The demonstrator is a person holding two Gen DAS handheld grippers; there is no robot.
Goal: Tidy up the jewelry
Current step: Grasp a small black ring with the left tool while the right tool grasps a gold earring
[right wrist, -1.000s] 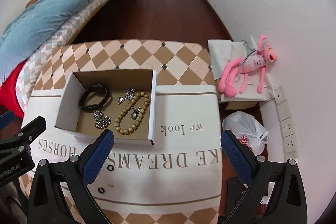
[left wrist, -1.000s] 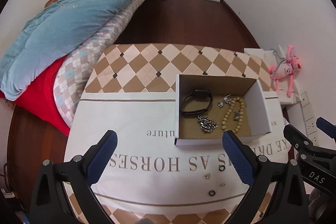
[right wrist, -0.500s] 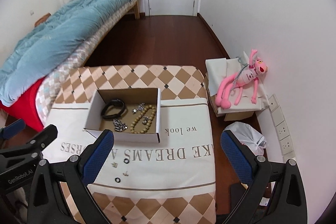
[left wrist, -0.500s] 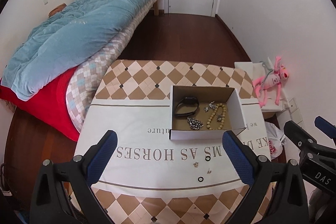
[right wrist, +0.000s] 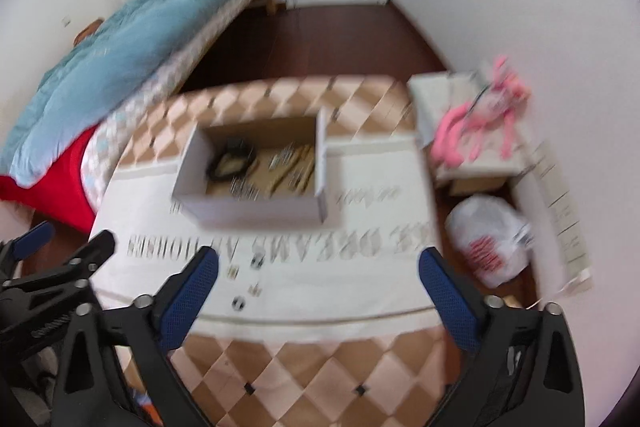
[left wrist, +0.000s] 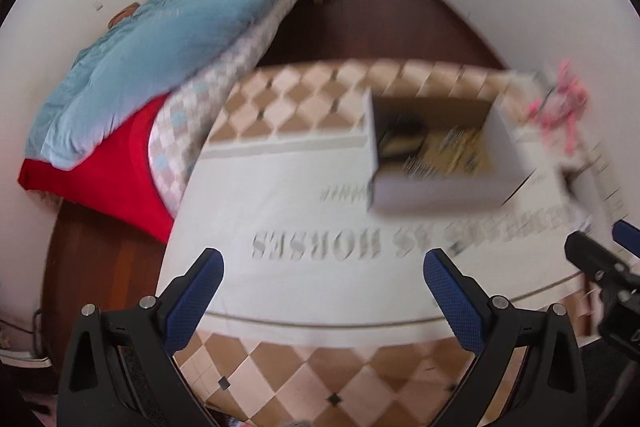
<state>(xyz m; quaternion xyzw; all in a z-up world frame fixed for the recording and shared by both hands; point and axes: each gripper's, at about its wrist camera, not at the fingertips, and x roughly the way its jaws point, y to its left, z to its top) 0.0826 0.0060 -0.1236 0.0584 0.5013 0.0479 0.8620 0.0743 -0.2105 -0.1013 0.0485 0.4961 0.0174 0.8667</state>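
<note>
We see the left gripper (left wrist: pixel 323 277) with its blue pads spread wide and nothing between them, and the right gripper (right wrist: pixel 318 277) likewise parted and empty, its jaws having just been narrowing a little. Both hang above the white cloth (right wrist: pixel 360 279), whose upside-down print reads "DREAMS" and, blurred, "HORSES". On that cloth sits the cardboard box (right wrist: pixel 256 209) holding a dark band (right wrist: pixel 228 163) and beads, with small rings (right wrist: pixel 238 303) loose just before it, nearer the right gripper.
</note>
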